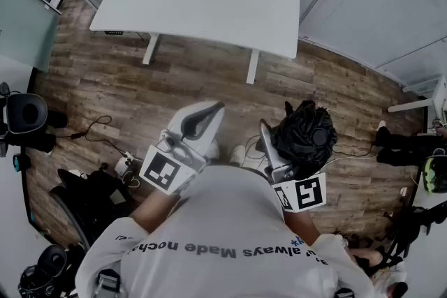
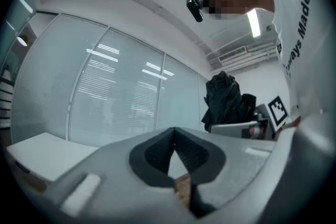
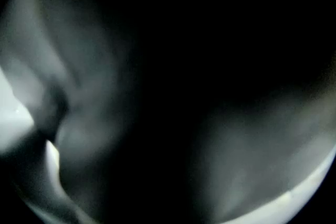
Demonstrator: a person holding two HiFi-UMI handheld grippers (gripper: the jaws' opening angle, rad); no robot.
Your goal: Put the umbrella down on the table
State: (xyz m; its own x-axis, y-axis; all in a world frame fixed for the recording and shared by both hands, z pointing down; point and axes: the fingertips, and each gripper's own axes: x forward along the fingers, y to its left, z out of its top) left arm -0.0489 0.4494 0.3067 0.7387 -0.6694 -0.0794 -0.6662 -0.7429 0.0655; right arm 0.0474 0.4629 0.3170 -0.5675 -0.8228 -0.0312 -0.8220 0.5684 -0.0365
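Head view shows the umbrella up in the air at the right gripper. It is well short of the white table, which stands beyond a stretch of wood-plank floor. The umbrella is folded, a crumpled bundle of black fabric bunched into a rounded lump and glossy along its creases. It presses against the inner face of the one grey jaw that shows, and the other jaw is buried under the cloth. The right gripper's jaws stand fairly wide, clamped on that bulky bundle.

The right gripper view is almost wholly dark. Black cloth lies close over the lens in soft, blurred folds, with pale slivers at the left edge and lower right. The jaws cannot be picked out there.

The left gripper is held level to the left of the umbrella, apart from it, with nothing in it. In the left gripper view its two jaws meet at the tips. The dark ribbed pads leave only a small pointed gap behind the tips, and a bit of wood floor shows through it. Its shell is smooth, matte, pale grey plastic with rounded edges. Past it the umbrella stands dark against a frosted glass wall, just above the right gripper's grey jaw and beside its black-and-white marker cube.

The table has a flat, smooth white top with rounded corners, on white legs.
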